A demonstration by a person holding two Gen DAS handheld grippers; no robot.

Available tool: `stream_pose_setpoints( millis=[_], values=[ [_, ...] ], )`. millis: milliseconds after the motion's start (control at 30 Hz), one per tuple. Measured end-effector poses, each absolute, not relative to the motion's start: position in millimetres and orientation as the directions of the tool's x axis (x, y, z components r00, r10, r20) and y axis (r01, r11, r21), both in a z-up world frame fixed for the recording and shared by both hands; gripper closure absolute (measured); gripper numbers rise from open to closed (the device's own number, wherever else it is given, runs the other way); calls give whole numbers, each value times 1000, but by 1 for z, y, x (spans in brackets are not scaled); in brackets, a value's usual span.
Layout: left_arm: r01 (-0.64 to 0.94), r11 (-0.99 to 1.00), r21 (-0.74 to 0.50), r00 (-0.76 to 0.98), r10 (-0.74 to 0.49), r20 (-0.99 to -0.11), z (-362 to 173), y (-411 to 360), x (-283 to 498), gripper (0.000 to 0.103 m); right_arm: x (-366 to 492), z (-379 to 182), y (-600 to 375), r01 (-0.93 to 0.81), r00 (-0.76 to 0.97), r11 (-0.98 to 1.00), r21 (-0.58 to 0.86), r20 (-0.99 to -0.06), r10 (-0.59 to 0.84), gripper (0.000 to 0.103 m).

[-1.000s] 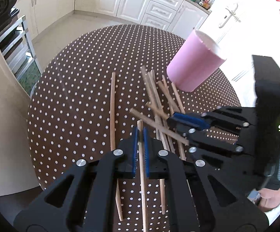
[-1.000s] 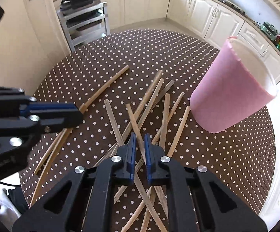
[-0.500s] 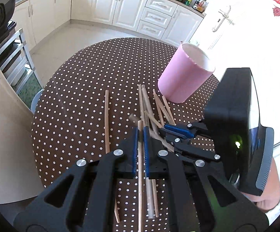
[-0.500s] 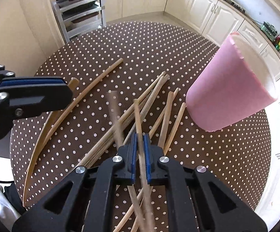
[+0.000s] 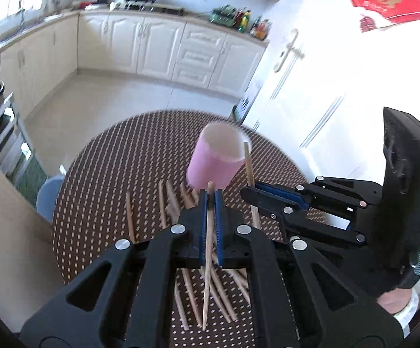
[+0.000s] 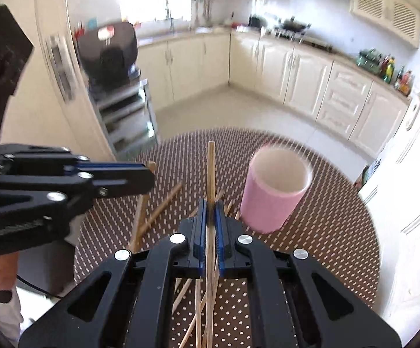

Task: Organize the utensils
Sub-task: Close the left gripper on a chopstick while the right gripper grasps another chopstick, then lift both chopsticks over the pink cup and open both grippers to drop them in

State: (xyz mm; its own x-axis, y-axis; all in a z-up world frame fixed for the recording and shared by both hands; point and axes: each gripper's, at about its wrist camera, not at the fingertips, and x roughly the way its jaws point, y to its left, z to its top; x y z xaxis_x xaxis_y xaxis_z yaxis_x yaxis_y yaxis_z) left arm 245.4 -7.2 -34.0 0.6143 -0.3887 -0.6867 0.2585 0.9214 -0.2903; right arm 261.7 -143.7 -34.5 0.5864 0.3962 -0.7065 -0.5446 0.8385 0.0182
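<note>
both grippers up, a chopstick in each

so both tools are raised above the table (image 5: pixel 99 174), and each one has its jaws pressed together on a single chopstick. the left gripper (image 5: pixel 210 203) pinches its chopstick (image 5: pixel 207 275) near the thick top end, so only a short stub shows above the blue pads while the long thin end hangs down toward the table. in the right wrist view that same stub pokes out just past the tip of the left gripper (image 6: pixel 149 174).

the right gripper (image 6: pixel 210 211) pinches its chopstick (image 6: pixel 210 168) lower along the shaft, holding it nearly upright, with a long length rising above the jaws. seen from the left wrist view, the right gripper (image 5: pixel 249 192) sits just right of the pink cup (image 5: pixel 217 159), and its chopstick (image 5: pixel 248 162) stands close beside the cup's rim, outside it.

the pink cup stands upright on the brown dotted table with its mouth open to the top. the rest of the loose chopsticks (image 5: pixel 163 200) lie scattered flat on the cloth on the near side of the cup, some crossing one another, a few more (image 6: pixel 163 203) lying off to the cup's left. behind the cup, across the floor, runs a row of cream kitchen cabinets (image 6: pixel 296 72).
</note>
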Motion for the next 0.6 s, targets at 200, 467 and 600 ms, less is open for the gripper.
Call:
stream_pose_setpoints(
  millis=[200, 467, 600],
  values=[
    [300, 921, -248, 709, -390, -588, 11, -23, 247, 98, 249, 9, -167, -482, 723, 876, 21, -556, 411, 98],
    [286, 929, -234, 808, -366, -461, 54, -25, 265, 98, 243, 52, -192, -392, 855, 920, 28, -358, 375, 98],
    [279, 928, -245, 846, -359, -395, 74, -25, 269, 98, 251, 66, -203, -347, 896, 936, 55, -277, 348, 98]
  ],
)
